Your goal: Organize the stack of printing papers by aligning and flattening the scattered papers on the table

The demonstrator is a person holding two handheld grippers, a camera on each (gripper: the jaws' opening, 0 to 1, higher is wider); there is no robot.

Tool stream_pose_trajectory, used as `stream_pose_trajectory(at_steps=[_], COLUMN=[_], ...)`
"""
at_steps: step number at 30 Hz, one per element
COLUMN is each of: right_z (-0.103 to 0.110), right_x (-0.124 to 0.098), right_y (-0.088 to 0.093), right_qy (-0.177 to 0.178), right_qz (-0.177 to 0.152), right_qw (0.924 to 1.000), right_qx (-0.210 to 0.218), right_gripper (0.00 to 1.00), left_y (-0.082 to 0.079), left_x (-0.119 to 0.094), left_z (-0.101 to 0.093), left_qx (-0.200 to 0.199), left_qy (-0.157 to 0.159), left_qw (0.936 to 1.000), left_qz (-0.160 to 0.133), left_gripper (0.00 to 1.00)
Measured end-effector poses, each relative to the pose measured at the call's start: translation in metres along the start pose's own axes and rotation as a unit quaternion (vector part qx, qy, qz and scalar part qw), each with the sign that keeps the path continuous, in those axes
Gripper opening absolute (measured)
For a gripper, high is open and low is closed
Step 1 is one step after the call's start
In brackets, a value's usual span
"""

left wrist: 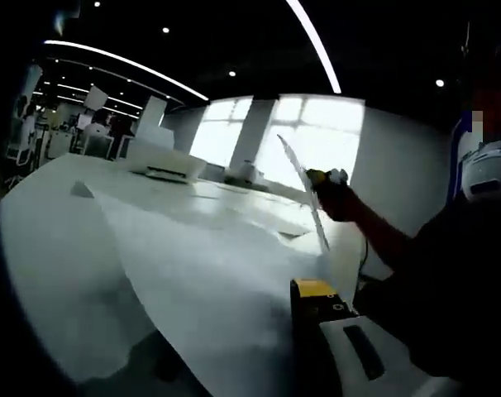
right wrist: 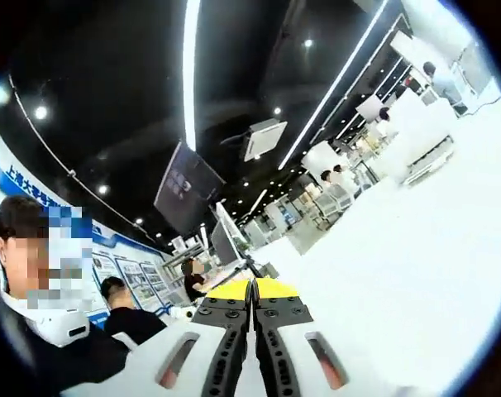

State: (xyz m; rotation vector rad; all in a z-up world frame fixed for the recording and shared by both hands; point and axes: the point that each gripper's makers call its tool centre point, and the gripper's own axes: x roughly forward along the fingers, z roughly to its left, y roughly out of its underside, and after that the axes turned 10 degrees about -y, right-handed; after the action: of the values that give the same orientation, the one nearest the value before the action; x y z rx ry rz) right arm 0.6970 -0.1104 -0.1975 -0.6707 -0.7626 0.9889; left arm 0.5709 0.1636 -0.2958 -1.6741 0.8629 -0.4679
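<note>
ahead of the left gripper, jaw state unclear, paper sheets extend away lengthwise; right gripper is pinched closed, apparently on one upright paper edge.

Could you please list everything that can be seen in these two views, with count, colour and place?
paper sheets: several, white, spread loose across the table, one held up edge-on in the right gripper.
table: one, white, under the sheets.
printer: one, white, far end of the table.
windows: a bright row, back wall.
ceiling light strips: several, white, on a dark ceiling.
hanging screen: one, dark, below the ceiling.
people: several, in the background.
left gripper: yellow-tipped, over the sheets.
right gripper: yellow-tipped, jaws together on a sheet.
</note>
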Motion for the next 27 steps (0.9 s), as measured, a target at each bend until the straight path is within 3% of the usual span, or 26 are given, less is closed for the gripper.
stream_pose_trajectory(at_steps=[3, 10, 15, 19, 27], right_z=[-0.028, -0.052, -0.057, -0.047, -0.054], right_x=[-0.004, 0.002, 0.007, 0.018, 0.014], right_y=[0.004, 0.024, 0.035, 0.061, 0.065], right_qy=[0.029, 0.066, 0.072, 0.087, 0.113], right_qz=[-0.005, -0.017, -0.028, -0.049, -0.072], right_qw=[0.9994, 0.9969, 0.9948, 0.9901, 0.9845], right_qx=[0.018, 0.040, 0.066, 0.099, 0.113], right_gripper=[0.00, 0.00, 0.00, 0.00, 0.00], left_y=[0.001, 0.001, 0.001, 0.000, -0.002], left_x=[0.000, 0.000, -0.001, -0.001, -0.002], left_z=[0.000, 0.001, 0.001, 0.001, 0.000], left_qx=[0.002, 0.000, 0.001, -0.001, -0.004], left_qy=[-0.001, -0.001, 0.000, 0.001, 0.005], left_qw=[1.0000, 1.0000, 1.0000, 1.0000, 0.9999], left_qz=[0.001, 0.001, -0.001, -0.005, -0.012], left_gripper=[0.24, 0.25, 0.25, 0.25, 0.26])
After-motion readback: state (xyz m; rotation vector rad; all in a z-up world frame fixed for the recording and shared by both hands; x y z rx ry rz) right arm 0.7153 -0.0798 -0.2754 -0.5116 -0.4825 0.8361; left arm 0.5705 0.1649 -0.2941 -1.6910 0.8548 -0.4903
